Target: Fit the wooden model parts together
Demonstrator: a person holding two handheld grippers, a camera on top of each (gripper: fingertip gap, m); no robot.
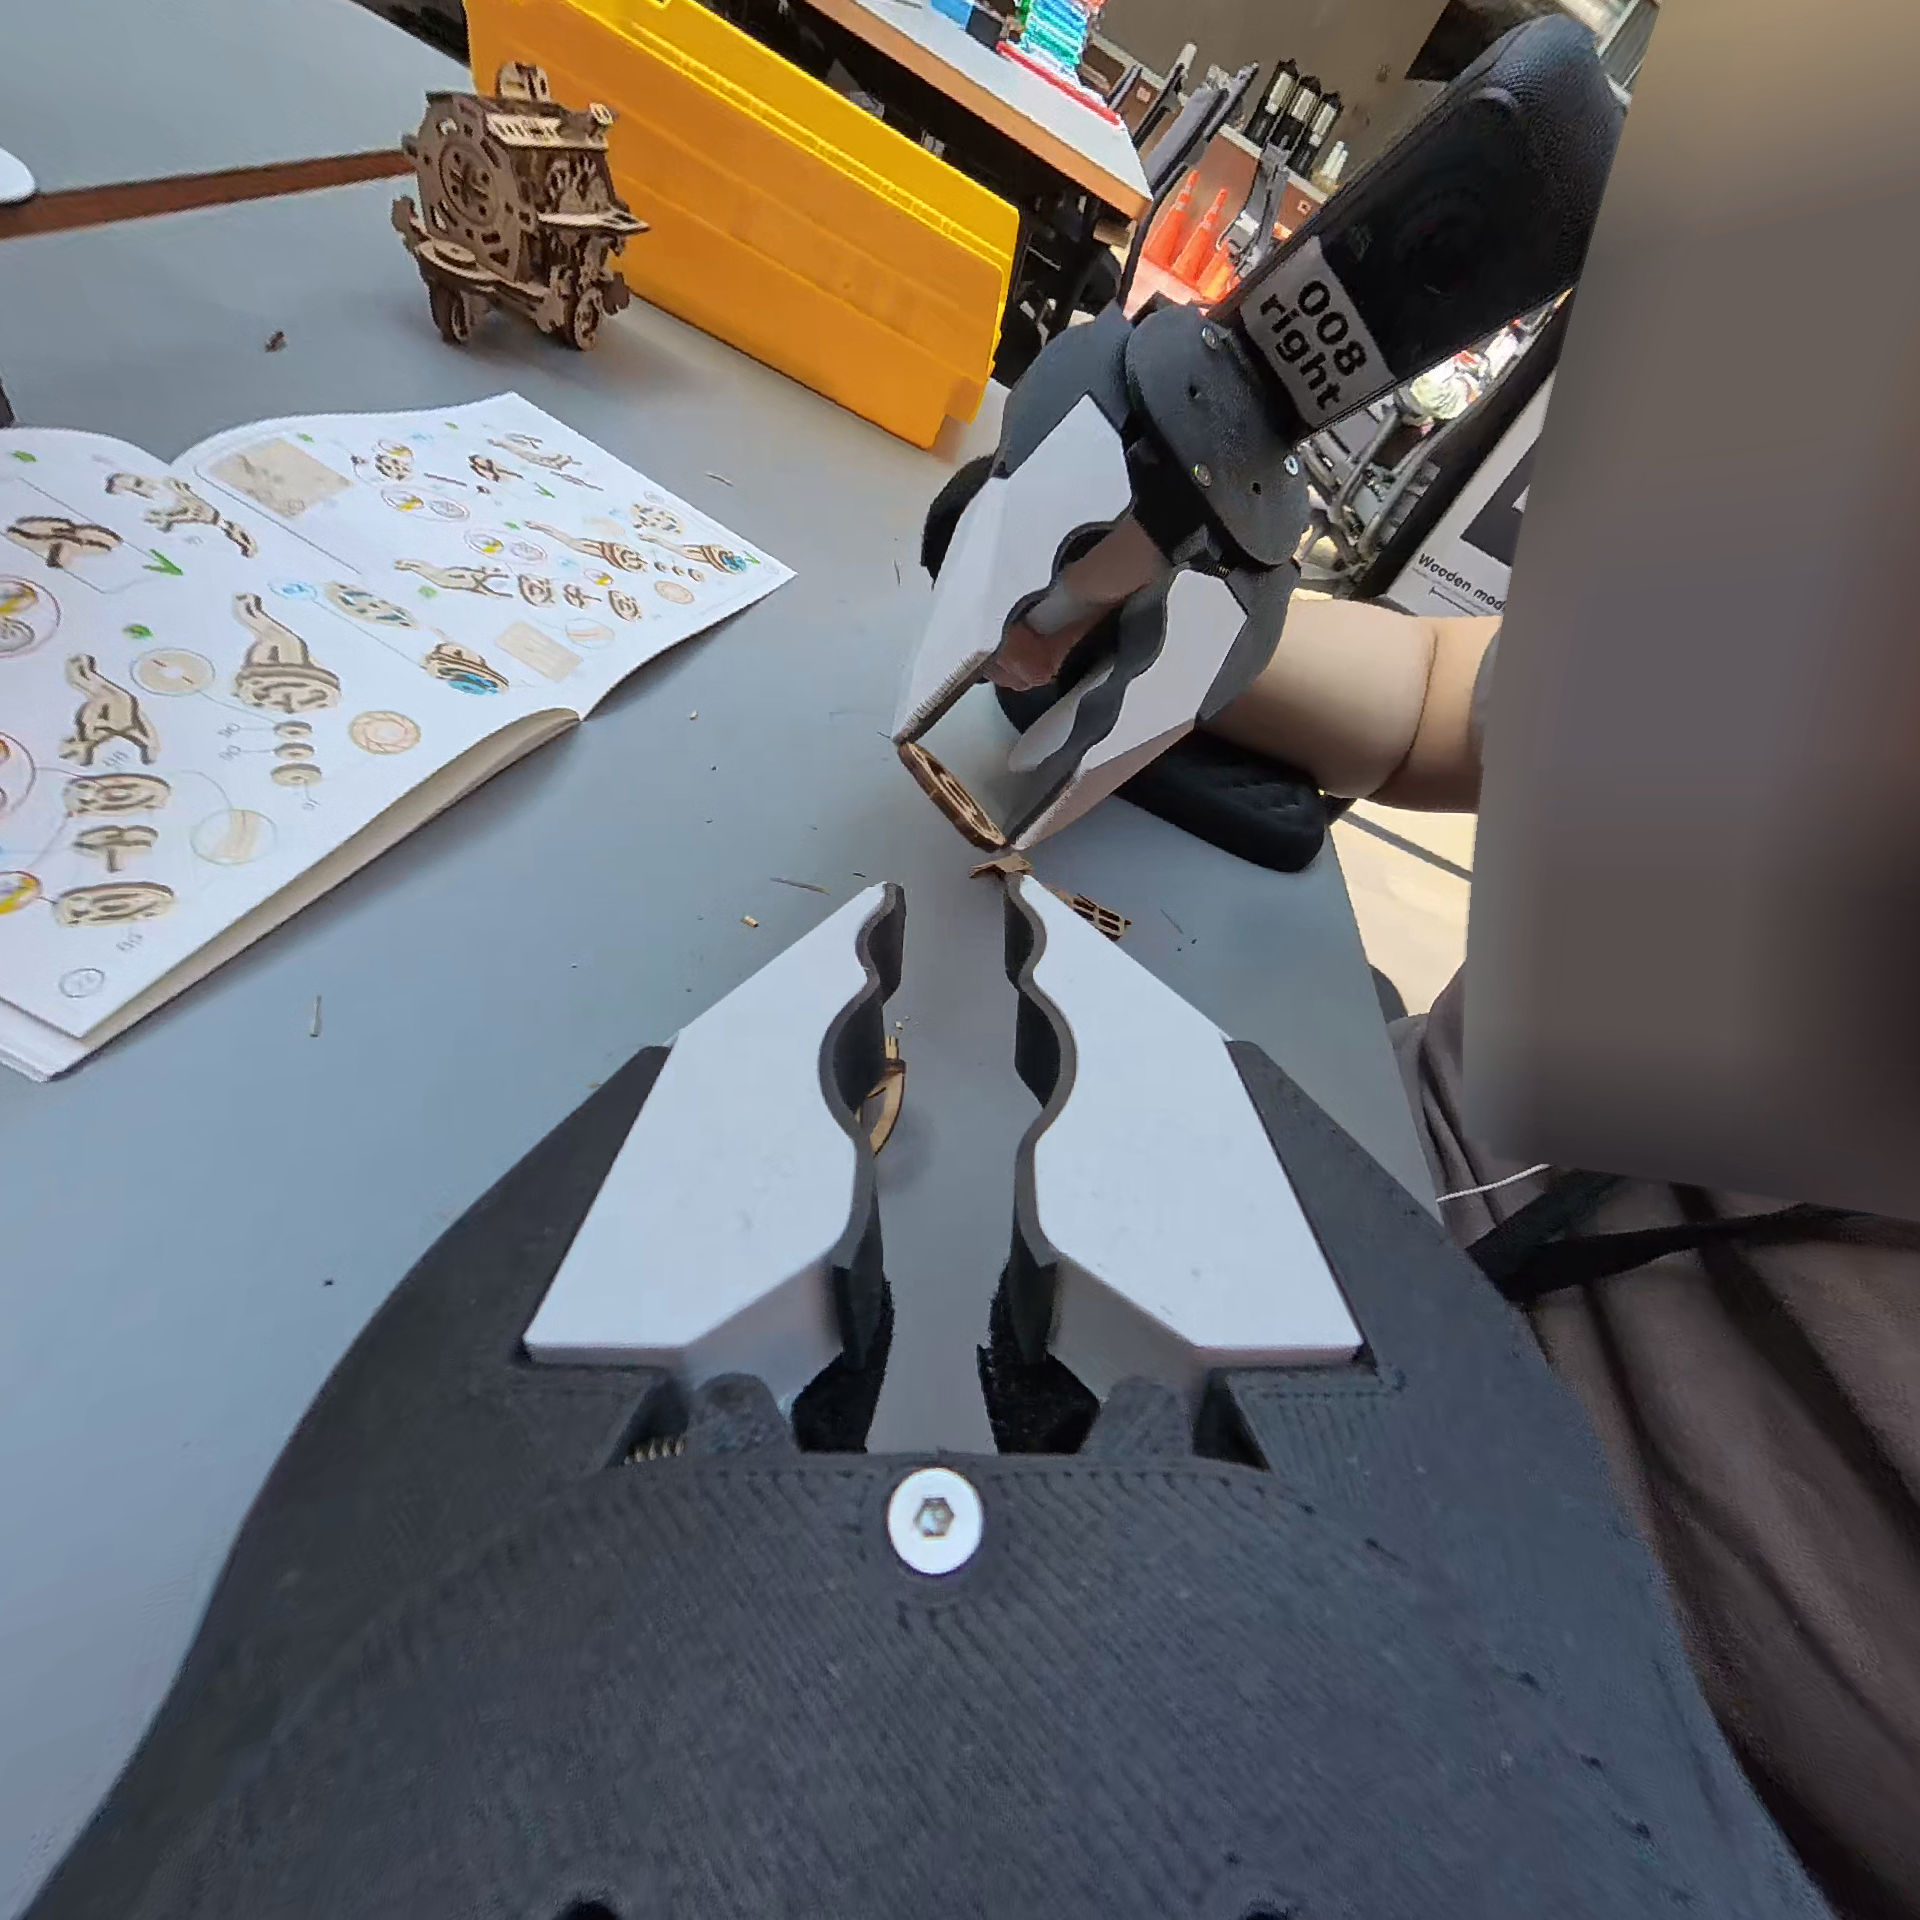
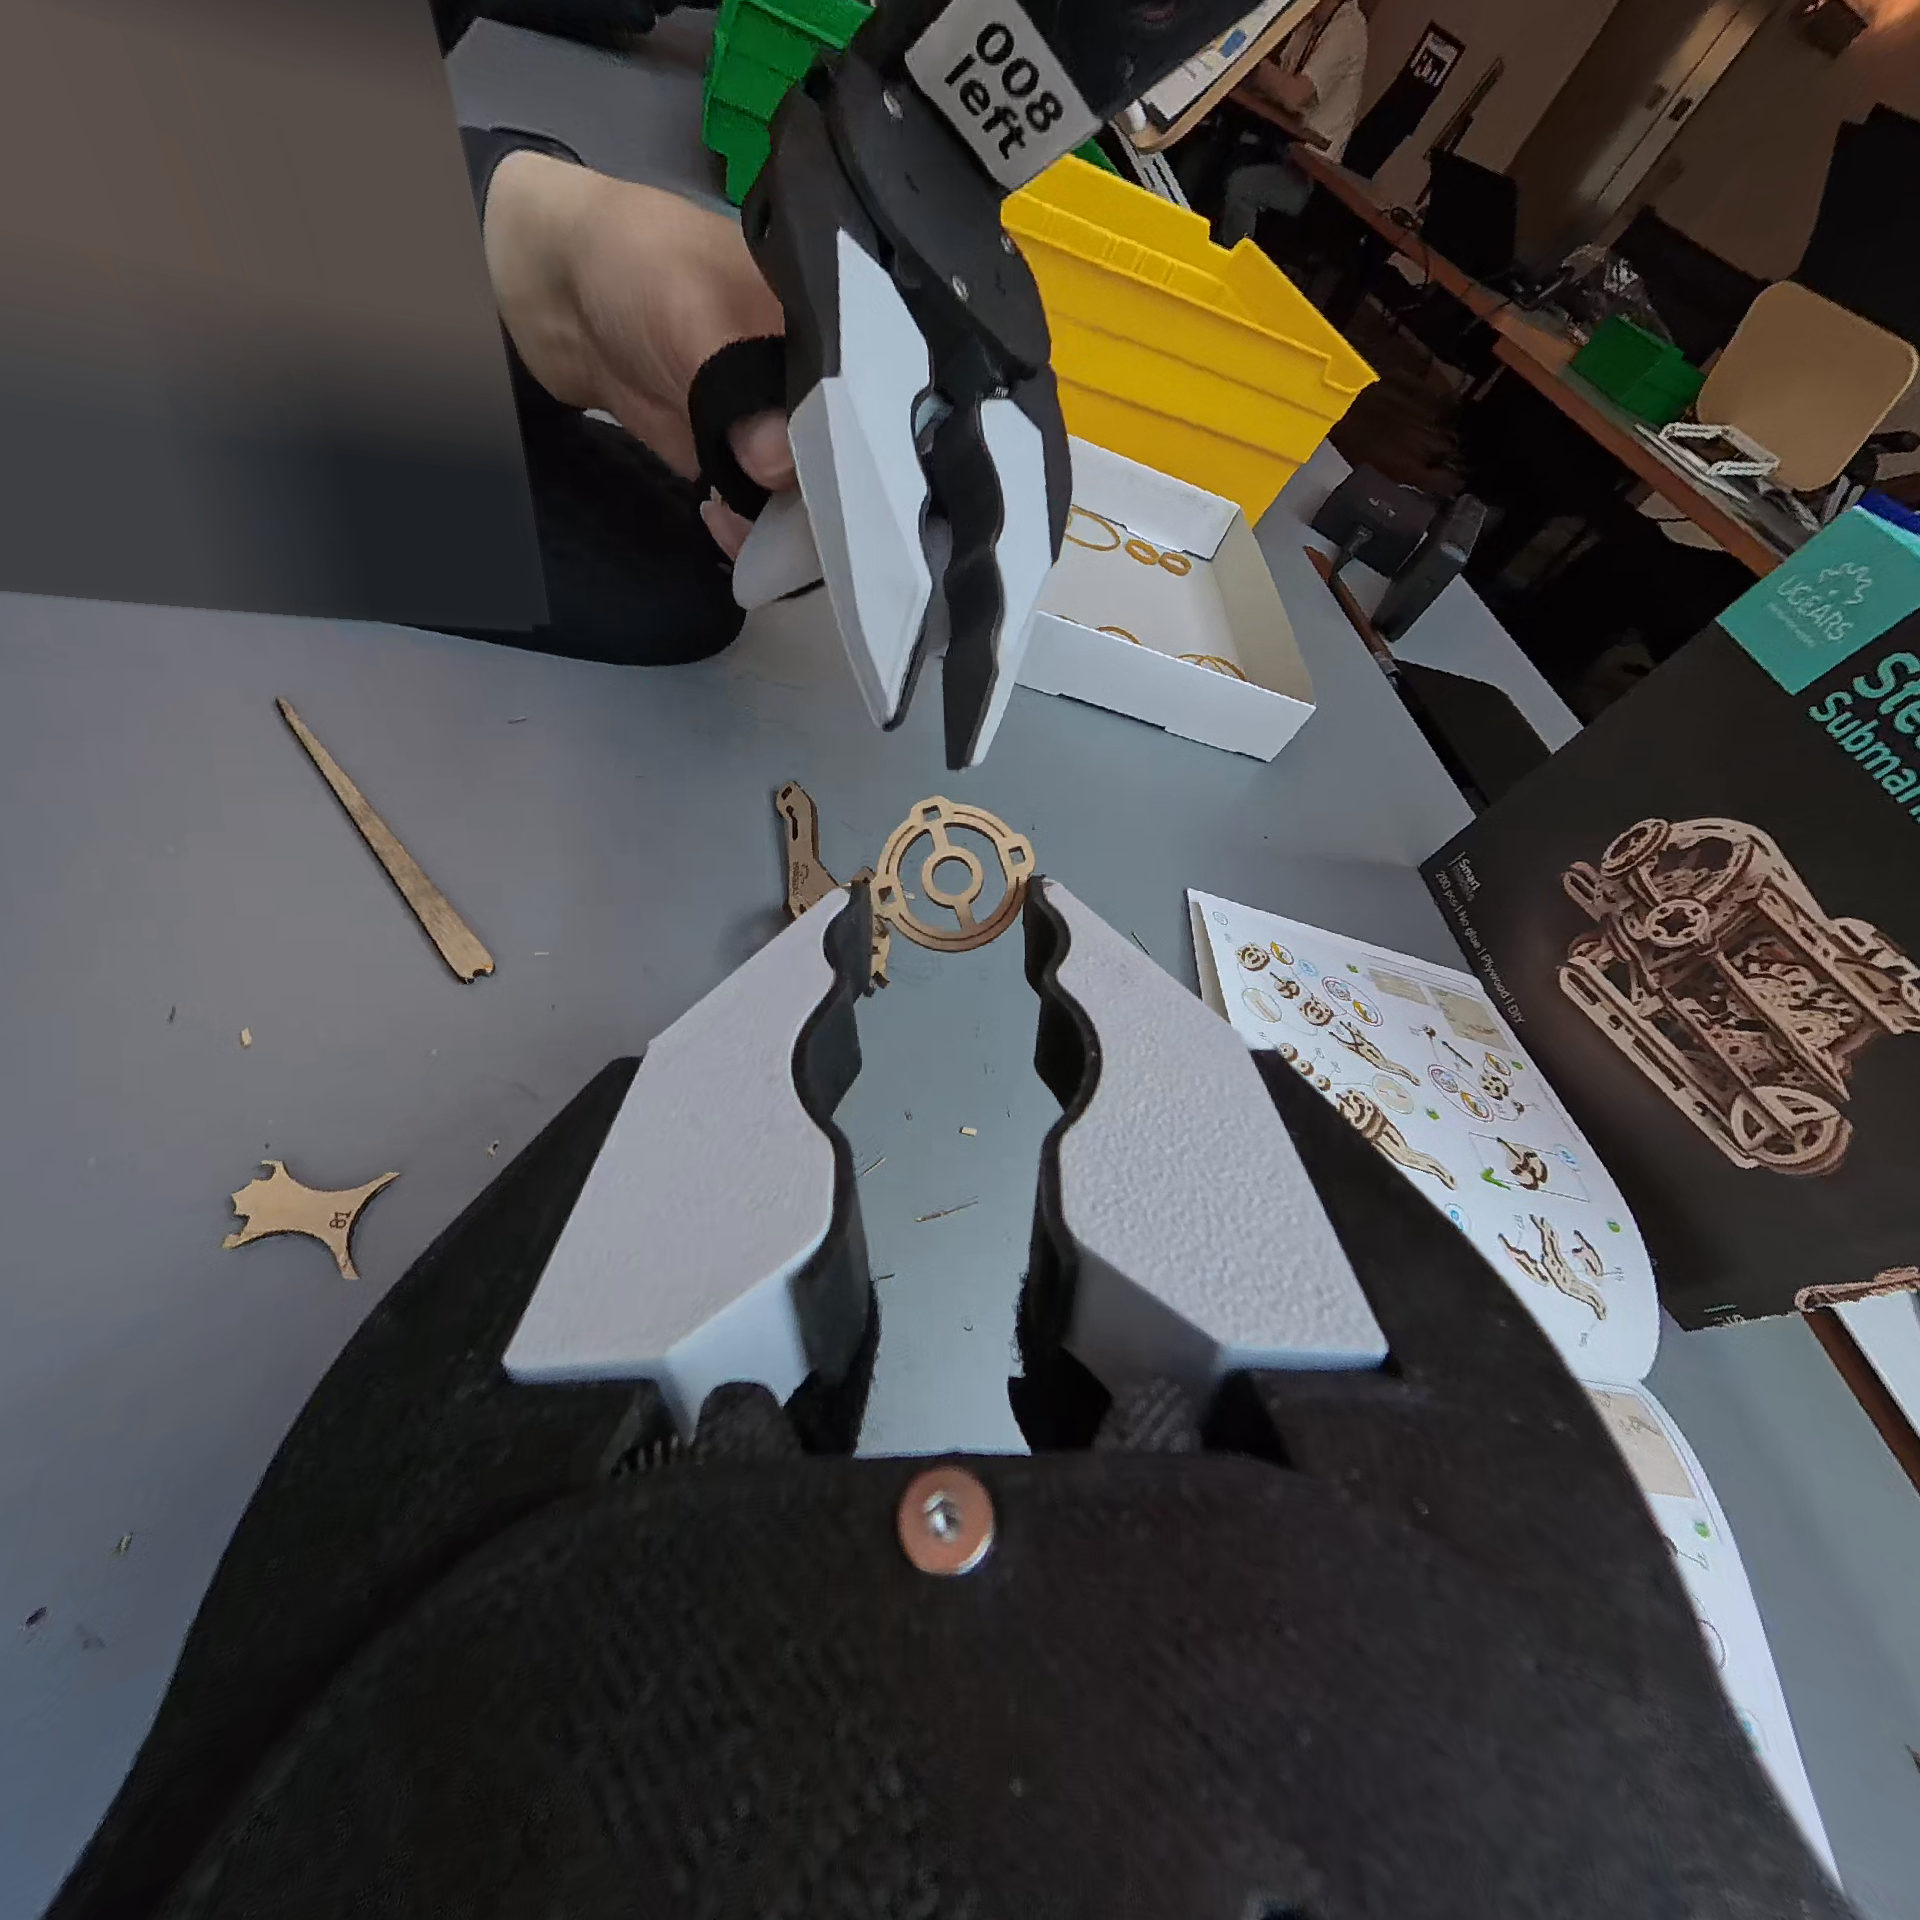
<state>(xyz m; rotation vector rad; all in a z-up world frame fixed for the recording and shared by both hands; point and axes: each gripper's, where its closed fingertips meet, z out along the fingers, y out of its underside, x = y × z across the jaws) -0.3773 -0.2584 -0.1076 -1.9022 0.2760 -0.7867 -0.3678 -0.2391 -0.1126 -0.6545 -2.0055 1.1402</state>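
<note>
Grips a round openwork wooden part [image 2: 950, 879] edge to edge with the right tongs [image 2: 951, 904], spread just as wide as the part. Holds it tilted, low over the grey tabletop [image 2: 623, 790].

Hangs the left tongs [image 2: 935, 727] just beyond that part, tips down and slightly parted, with nothing between them. Seen from the left wrist view: same narrow gap at the left tongs [image 1: 954, 888], bare tabletop showing through, and the right tongs [image 1: 956, 790] close ahead with the round part edge-on in their tips.

Flat on the tabletop beside the held part, a key-shaped wooden piece [image 2: 800, 852]. Farther left, well apart, a long tapered wooden stick [image 2: 384, 842] and a jagged wooden offcut [image 2: 301, 1210]. Fine wood splinters scattered around.

To the right, an open instruction booklet [image 2: 1403, 1091], and past it a dark product box [image 2: 1714, 987] standing on edge. Behind the left tongs, a shallow white tray [image 2: 1262, 717] with thin wooden rings inside, then a yellow bin [image 2: 1174, 312]. Near that bin in the left wrist view, an assembled wooden model [image 1: 520, 208] standing upright.
</note>
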